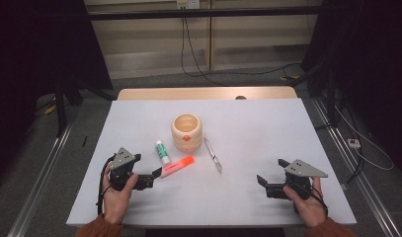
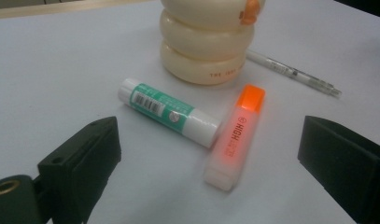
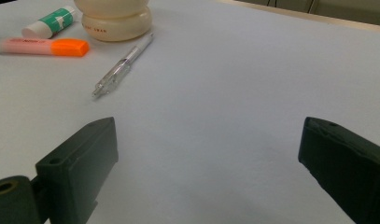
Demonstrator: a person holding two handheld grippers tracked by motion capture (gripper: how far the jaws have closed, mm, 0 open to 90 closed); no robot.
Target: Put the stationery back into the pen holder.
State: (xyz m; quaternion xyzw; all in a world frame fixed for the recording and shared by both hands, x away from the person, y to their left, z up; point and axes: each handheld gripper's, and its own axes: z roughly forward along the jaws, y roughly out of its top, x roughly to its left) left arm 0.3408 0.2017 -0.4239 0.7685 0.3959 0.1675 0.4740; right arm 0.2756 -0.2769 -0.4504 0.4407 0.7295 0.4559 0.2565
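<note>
Near the left front of the white surface (image 1: 267, 128), the orange highlighter (image 1: 178, 166) lies just ahead of the left tongs (image 1: 156, 174) — its capped end toward the cream pen holder (image 1: 186, 131), its long axis running roughly away from the jaws and between them. A green-and-white glue stick (image 1: 162, 152) lies just beside it, touching or nearly so, and a clear pen (image 1: 213, 155) rests farther right. Left tongs gape wide and hold nothing; the right tongs (image 1: 270, 177) — well apart from everything — are likewise spread and empty. I judge the left hand better placed for the highlighter.
</note>
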